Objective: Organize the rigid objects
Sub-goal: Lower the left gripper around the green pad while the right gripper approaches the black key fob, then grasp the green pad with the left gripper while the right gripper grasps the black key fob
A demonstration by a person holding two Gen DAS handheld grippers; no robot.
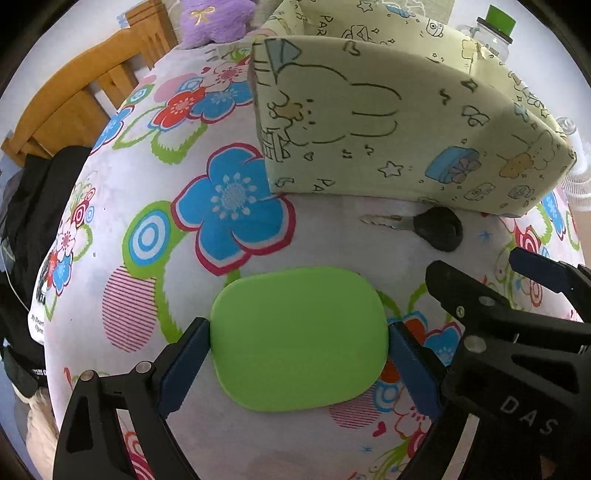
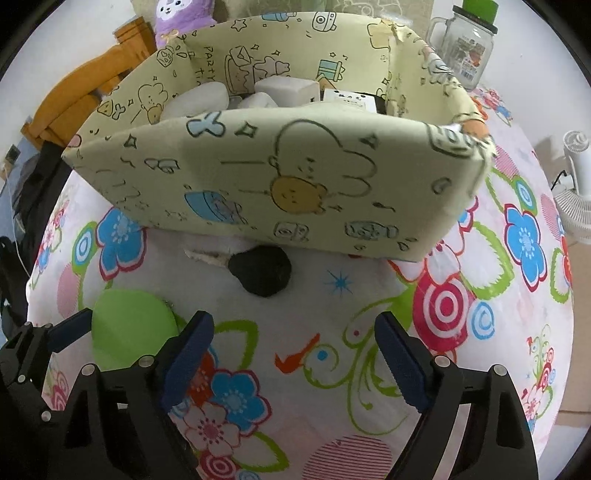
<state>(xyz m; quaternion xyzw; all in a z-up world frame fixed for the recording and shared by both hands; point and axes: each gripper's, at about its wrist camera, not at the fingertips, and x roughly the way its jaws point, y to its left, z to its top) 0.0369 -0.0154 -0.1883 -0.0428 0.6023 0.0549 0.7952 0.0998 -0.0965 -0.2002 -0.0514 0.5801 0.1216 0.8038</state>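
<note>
A flat green rounded lid (image 1: 299, 339) lies on the floral tablecloth (image 1: 147, 173). My left gripper (image 1: 299, 332) is shut on it, one blue pad pressed against each short side. A key with a black head (image 1: 437, 229) lies just in front of the cream cartoon-print fabric box (image 1: 369, 122). In the right wrist view that key (image 2: 260, 273) lies ahead of my right gripper (image 2: 291, 325), which is open with only cloth between its fingers. The green lid (image 2: 129, 332) sits at the left of that view. The box (image 2: 280, 184) holds several white objects.
A glass jar with a green lid (image 2: 465, 48) stands behind the box at the right, and a purple plush toy (image 2: 177, 18) behind it at the left. A white fan (image 2: 576, 192) is off the table's right edge. A wooden chair (image 1: 85, 96) and dark fabric (image 1: 33, 206) are at the left.
</note>
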